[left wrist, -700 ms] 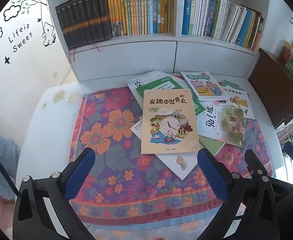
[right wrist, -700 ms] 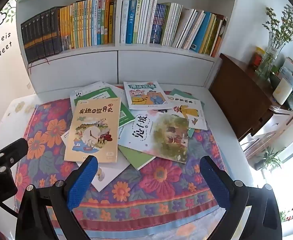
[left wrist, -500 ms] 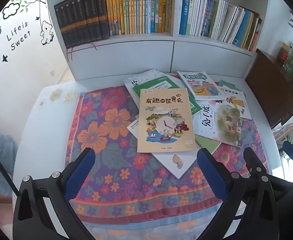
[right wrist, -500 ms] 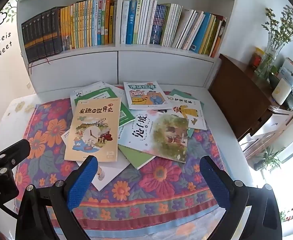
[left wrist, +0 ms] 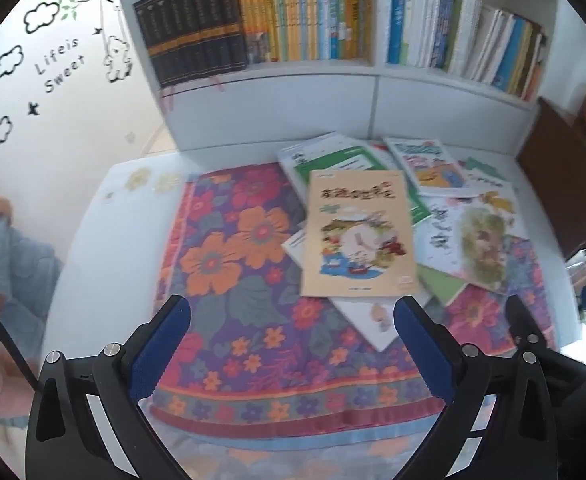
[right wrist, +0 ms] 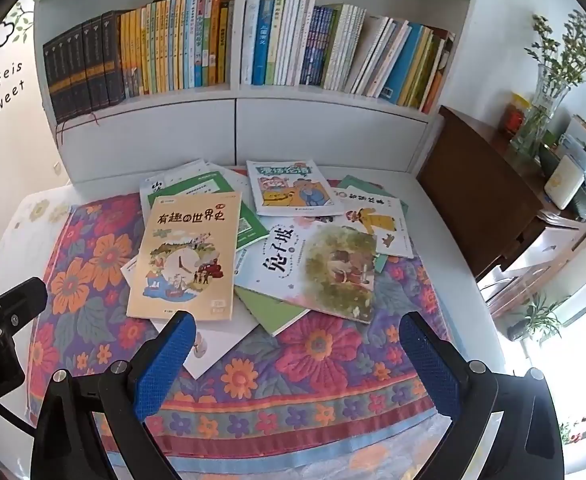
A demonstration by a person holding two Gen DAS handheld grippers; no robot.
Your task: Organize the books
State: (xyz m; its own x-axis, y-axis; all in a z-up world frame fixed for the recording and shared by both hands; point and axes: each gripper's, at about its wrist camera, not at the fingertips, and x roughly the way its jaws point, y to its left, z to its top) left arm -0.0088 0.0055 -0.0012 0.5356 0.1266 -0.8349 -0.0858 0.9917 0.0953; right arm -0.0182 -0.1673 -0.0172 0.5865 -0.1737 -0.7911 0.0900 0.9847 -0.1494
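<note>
A loose pile of thin books lies on a floral tablecloth [right wrist: 333, 360], ahead of both grippers. Topmost is the tan world-history book [right wrist: 187, 254], flat and face up, straight ahead of the right gripper's [right wrist: 297, 346] left finger and just beyond the left gripper's [left wrist: 293, 326] right fingertip. It overlaps a green-covered book [right wrist: 213, 188] on its far side and a white booklet [right wrist: 213, 344] that pokes out toward the grippers. Further right of it lies the white rabbit-hill book [right wrist: 317, 268], covering a plain green book [right wrist: 271, 310]. Beyond those, nearer the shelf, sit a cartoon-cover book [right wrist: 291, 188] and a white book with a yellow-coated figure [right wrist: 377, 220].

Both grippers hover above the near edge of the cloth with their blue-padded fingers spread wide, gripping nothing and touching no book. The left-wrist view is blurred.

Behind the pile, past the white table [right wrist: 445, 240], stands a white bookshelf [right wrist: 235, 128] with upright rows of books: dark volumes [right wrist: 81, 68] at far left, yellow spines beside them, blue and white ones in the right compartment. To the right stands a brown cabinet [right wrist: 477, 192] bearing a glass vase of greenery [right wrist: 541, 120].
</note>
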